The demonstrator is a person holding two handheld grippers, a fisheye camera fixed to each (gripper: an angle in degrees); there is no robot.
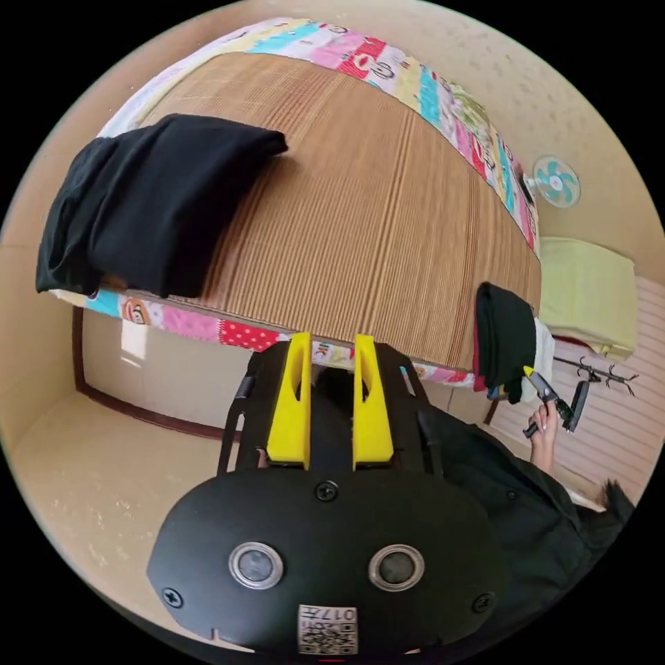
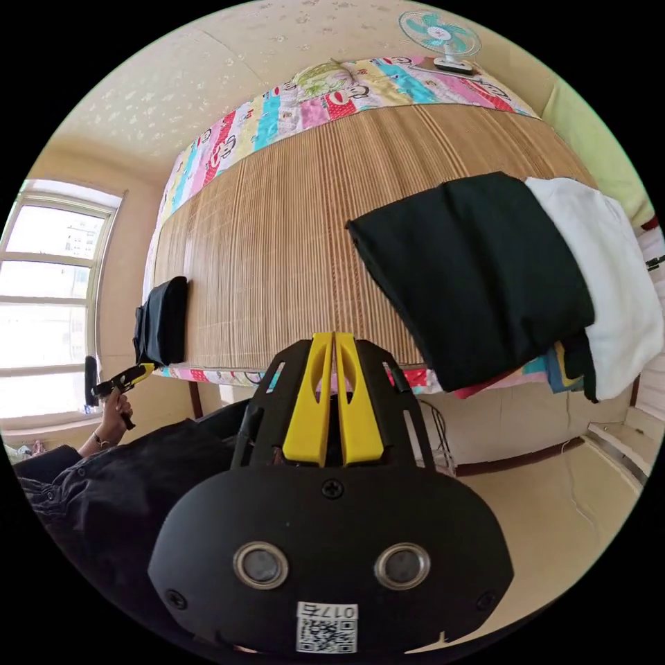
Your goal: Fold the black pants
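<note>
pants (image 1: 156,201): black, folded into a thick bundle, at the near left corner of the bed, one end drooping over the edge; also seen small at far left in the right gripper view (image 2: 163,318)
progress: looks done or nearly so, judging from the compact shape; at most a tidy-up of the hanging end and a move to the pile left
mat (image 1: 367,228): woven, covers the bed top, bare between pants and pile
quilt (image 1: 242,336): bright patchwork under the mat, edges showing all round
left tongs (image 1: 331,402): yellow jaws apart, clear gap between them, nothing held, hanging off the bed's near edge, well apart from the pants; seen in a hand at far left of the right gripper view (image 2: 125,379)
pile (image 2: 478,277): folded clothes at the near right corner, black piece on top, white one beside it, coloured edges underneath; in the left gripper view (image 1: 506,339) just beside the other tongs
right tongs (image 2: 334,402): jaws pressed together, tips touching, nothing between them, held off the bed edge, near the pile but not touching it; seen small in a hand in the left gripper view (image 1: 547,395)
fan (image 2: 440,34): on the far side of the bed, untouched
</note>
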